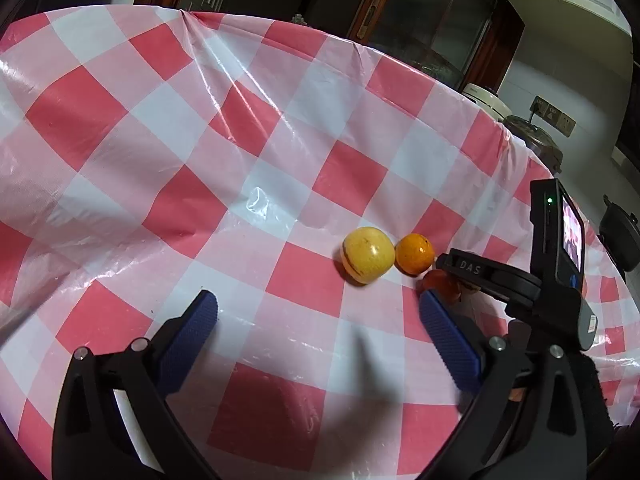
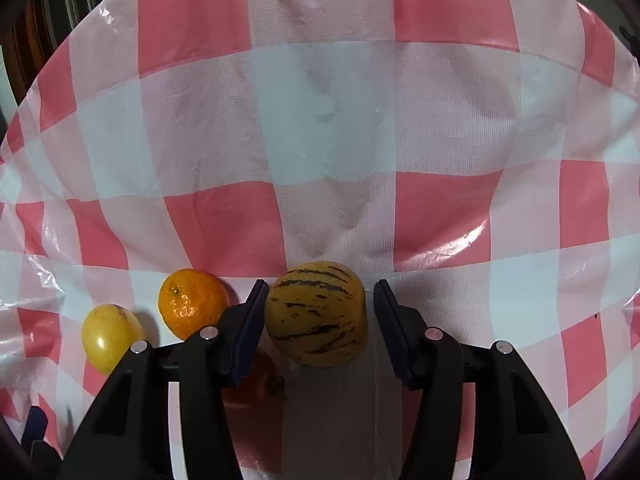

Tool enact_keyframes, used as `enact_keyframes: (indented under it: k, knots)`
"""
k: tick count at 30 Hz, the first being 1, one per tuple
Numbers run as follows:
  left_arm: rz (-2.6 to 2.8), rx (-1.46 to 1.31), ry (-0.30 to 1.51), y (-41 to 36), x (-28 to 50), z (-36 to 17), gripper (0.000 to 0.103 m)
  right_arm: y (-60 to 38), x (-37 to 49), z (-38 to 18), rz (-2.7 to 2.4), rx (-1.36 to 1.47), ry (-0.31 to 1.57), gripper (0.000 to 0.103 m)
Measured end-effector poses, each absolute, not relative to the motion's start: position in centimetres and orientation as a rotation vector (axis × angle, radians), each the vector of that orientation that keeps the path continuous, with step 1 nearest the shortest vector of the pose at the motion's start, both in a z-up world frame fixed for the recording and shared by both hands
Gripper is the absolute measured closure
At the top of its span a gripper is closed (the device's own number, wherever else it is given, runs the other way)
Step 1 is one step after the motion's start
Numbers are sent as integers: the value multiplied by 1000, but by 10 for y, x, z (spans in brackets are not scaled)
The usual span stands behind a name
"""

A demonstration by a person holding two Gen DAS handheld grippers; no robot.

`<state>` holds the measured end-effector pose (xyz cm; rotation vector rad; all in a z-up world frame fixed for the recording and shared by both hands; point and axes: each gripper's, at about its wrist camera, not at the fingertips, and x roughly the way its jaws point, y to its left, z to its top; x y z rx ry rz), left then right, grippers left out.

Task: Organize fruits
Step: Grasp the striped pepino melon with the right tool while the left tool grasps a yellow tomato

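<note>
**Closing on the striped fruit: slip and knock-on risks**

Straddling the striped yellow fruit (image 2: 317, 314), the right tongs (image 2: 318, 316) show the left pad touching or almost touching the fruit's skin, while a clear gap remains at the right pad; the fruit is therefore between the pads but not yet pinched. It rests on the desk (image 2: 328, 128). The left tongs (image 1: 316, 340) stand spread and empty above the checked cloth.

Findings, working outward:

- The fruit is round and smooth-skinned. In my judgement, a one-sided contact may roll it toward 3 o'clock before the far pad arrives.
- A red fruit (image 2: 260, 380) lies partly hidden beneath the left finger (image 2: 250, 320), at about 7 o'clock of the striped fruit. A lower dip could press on it.
- The orange (image 2: 192, 303) sits at 9 o'clock, just beside that finger; the yellow fruit (image 2: 109, 336) lies beyond it. A sideways shift could nudge both out of line.
- The plastic cloth is wrinkled and glossy, so any released fruit may roll.
</note>
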<state>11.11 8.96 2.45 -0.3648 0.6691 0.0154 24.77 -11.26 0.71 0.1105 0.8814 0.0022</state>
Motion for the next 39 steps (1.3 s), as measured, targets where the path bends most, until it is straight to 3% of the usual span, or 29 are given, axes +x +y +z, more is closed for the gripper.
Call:
enact_keyframes:
  k: [3, 17, 30, 34, 39]
  knots:
    - [13, -367, 669, 90, 111, 24, 2, -115, 245, 7, 20, 119, 885, 60]
    - [8, -337, 667, 85, 109, 25, 2, -218, 93, 2, 35, 434, 783, 59]
    - [-4, -118, 780, 54, 157, 22, 2, -210, 89, 7, 129, 484, 718, 59]
    - [-44, 3, 818, 48, 186, 17, 7, -209, 90, 5, 130, 481, 724, 59]
    - [-149, 89, 835, 46, 205, 12, 21, -209, 91, 4, 123, 483, 730, 59]
